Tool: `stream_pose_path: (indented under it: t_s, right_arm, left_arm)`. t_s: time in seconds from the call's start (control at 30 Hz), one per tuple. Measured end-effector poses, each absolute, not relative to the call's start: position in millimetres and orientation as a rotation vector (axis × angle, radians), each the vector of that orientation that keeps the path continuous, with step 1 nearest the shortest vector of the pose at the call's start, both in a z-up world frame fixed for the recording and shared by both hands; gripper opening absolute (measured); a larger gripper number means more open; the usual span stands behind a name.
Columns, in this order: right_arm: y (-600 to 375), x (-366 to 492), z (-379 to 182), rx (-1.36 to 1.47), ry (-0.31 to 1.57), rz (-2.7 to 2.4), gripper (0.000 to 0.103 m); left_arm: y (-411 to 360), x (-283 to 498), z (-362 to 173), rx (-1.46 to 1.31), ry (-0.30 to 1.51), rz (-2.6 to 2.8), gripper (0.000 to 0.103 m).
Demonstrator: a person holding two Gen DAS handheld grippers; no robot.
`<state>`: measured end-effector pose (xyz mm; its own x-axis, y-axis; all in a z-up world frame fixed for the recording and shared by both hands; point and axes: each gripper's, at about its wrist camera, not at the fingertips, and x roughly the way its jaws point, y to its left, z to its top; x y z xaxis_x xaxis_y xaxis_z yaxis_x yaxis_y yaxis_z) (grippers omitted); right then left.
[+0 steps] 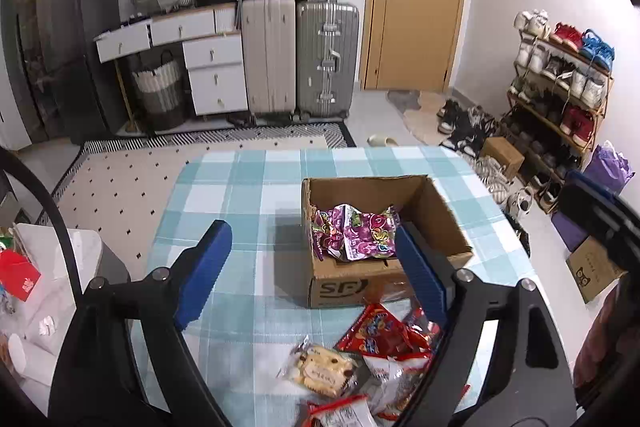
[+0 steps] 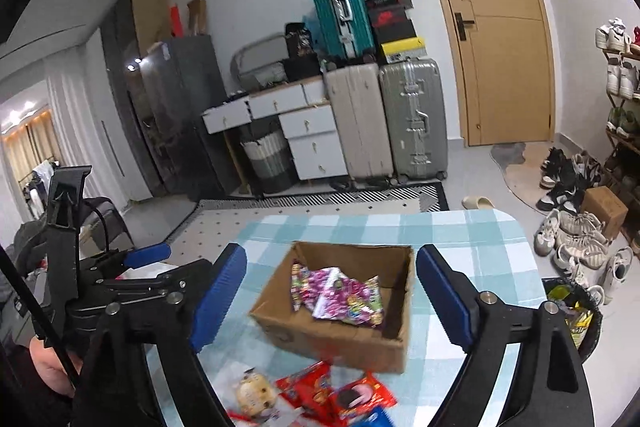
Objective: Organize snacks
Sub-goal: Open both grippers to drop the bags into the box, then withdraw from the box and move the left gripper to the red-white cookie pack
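Covering most of the near scene, the table (image 1: 248, 187), under a teal-and-white check cloth, bears everything listed here.

Cardboard box (image 1: 436, 215): open-topped, brown, printed on its near wall; stands right of the table's middle. Judged stiff enough to take dropped packets and light enough to slide if nudged.

Left gripper (image 1: 316, 275): blue-padded jaws standing wide apart with nothing between them, hanging above the table just left of and over the box's near corner. Right gripper (image 2: 332, 291): likewise spread wide and empty, framing the box from the near side.

Purple snack packets (image 1: 352, 231): crinkled foil, printed with cartoon figures, lying loose in the near-left part of the box. This lot appears already sorted.

Red snack packets (image 1: 380, 331): glossy film, lying in a loose overlapping heap on the cloth just near of the box; still outside it. Judged light, soft and slippery; best pinched at a sealed end seam or a flat margin, not across the puffed middle, since the contents likely crush.

Biscuit packet (image 1: 320, 371): clear wrap showing pale biscuits with dark chips, at the left edge of the heap. Judged fragile; take by the crimped end, with a light close.

A white-and-red packet (image 1: 352, 413) lies nearest, partly cut off by the frame edge.
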<state>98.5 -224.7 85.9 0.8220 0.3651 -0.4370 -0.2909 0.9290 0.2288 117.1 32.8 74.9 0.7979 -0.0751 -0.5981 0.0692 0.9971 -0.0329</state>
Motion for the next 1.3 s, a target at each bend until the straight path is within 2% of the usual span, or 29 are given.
stream_pose_path:
  t_s: [0.23,0.37,0.67,0.87,1.1,1.3]
  right_arm:
    - [-212.6,33.8,97.0,0.135,0.415,0.387,0.101]
    - [-214.1,5.3,99.5,0.149,0.375,0.409,0.102]
    - [-222.7,-35.0,87.8,0.162,0.293,0.414,0.103]
    - [-216.7,-52.7,48.4,0.074,0.311,0.389,0.103]
    - [-224.2,-47.3,-6.3,0.138,0.419,0.369,0.103]
    - [-229.5,-44.2,-20.1,0.122,0.452,0.353,0.103]
  left_arm:
    - [35.4,41.7,103.1,-0.019,0.523,-0.092,0.086]
    - [39.3,7.3,109.9,-0.049,0.485,-0.081,0.103]
    - [54.1,-57.6,103.0,-0.049,0.410,-0.056,0.103]
    - [59.0,-90.9,76.7,-0.014,0.371,-0.038,0.103]
    - [66.0,-76.6,12.7,-0.079,0.501,-0.061,0.103]
    - [72.1,-51.6,-28.9,-0.060,0.572,-0.093,0.103]
